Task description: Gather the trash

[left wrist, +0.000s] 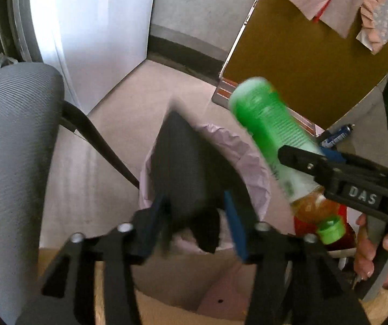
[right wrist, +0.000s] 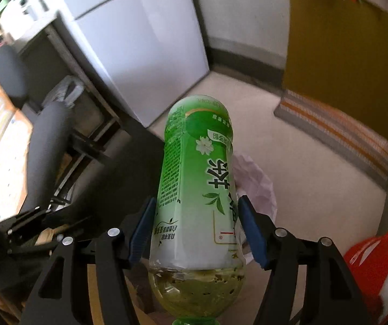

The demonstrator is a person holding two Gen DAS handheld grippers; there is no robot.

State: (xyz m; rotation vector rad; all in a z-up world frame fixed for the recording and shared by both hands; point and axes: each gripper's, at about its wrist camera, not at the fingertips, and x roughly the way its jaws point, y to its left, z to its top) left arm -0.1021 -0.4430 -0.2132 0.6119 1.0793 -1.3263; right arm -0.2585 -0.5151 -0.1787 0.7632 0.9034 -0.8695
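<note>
Left tongs [left wrist: 196, 224] point steeply down over a trash bin [left wrist: 250, 157] lined with a pale bag. A dark, blurred item [left wrist: 186, 168] sits between the blue pads and reaches forward over the bin's mouth. The pads stand apart from it on both sides, so these tongs are released; whether the item touches either pad cannot be told through the blur.

Right tongs [right wrist: 195, 224] grasp a green tea bottle [right wrist: 196, 178] across its labelled body, blue pads [right wrist: 250, 227] pressed on both sides. The bottle is upside down relative to the tongs: base away, neck and green cap toward the camera, a little yellowish liquid pooled at the shoulder. In the left view the same bottle hangs slantwise just right of the bin, a person's hand [left wrist: 378, 254] on the right handle.

Beyond the bottle's far end: pale floor [right wrist: 288, 135], white fridge [right wrist: 140, 48]. Left of the left tongs, a grey chair [left wrist: 18, 135].
</note>
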